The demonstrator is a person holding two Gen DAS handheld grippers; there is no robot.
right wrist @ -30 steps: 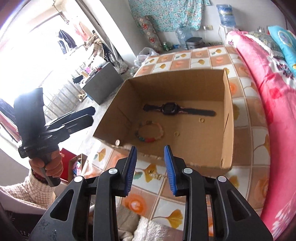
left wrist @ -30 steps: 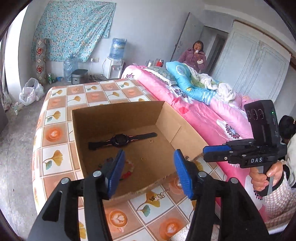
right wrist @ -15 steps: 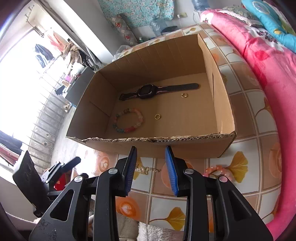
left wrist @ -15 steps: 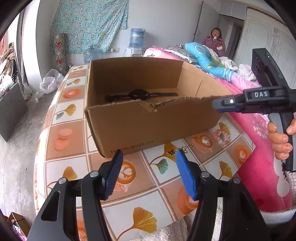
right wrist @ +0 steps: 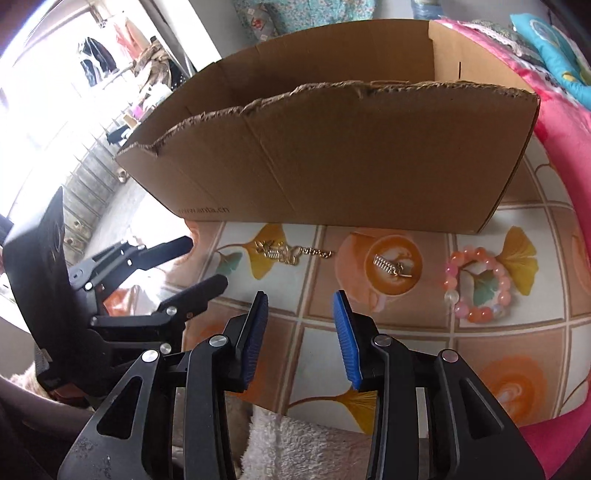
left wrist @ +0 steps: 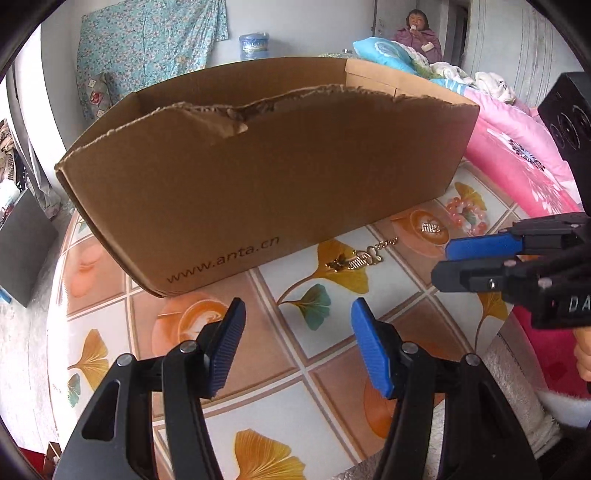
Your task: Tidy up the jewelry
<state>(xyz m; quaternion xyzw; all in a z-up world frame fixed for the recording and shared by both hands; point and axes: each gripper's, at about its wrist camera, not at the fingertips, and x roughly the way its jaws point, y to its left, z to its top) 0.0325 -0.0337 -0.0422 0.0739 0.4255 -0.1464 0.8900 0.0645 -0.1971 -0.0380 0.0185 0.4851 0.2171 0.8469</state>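
Note:
A brown cardboard box (left wrist: pixel 266 177) stands on the tiled tablecloth, and its near wall hides what is inside. In front of it lie a gold chain (left wrist: pixel 354 260), a small gold clip (left wrist: pixel 430 227) and a pink bead bracelet (left wrist: pixel 465 216). My left gripper (left wrist: pixel 297 314) hangs open and empty low over the cloth, short of the chain. The right wrist view shows the chain (right wrist: pixel 291 253), clip (right wrist: pixel 388 264) and bracelet (right wrist: pixel 476 288) just ahead of my right gripper (right wrist: pixel 300 302). Its jaws are opening with nothing between them. Each gripper shows in the other's view: right gripper (left wrist: pixel 441 260), left gripper (right wrist: pixel 205 262).
The table (left wrist: pixel 258 369) carries a ginkgo-leaf tile cloth; a white towel (right wrist: pixel 295 443) lies at its near edge. A pink quilted bed (left wrist: pixel 517 147) borders the right side. A person (left wrist: pixel 417 33) stands in the far doorway. Floor and clutter lie to the left.
Both grippers have come down from above the box to just over the cloth in front of it. The box's inside has dropped out of sight. The right jaws have spread wider.

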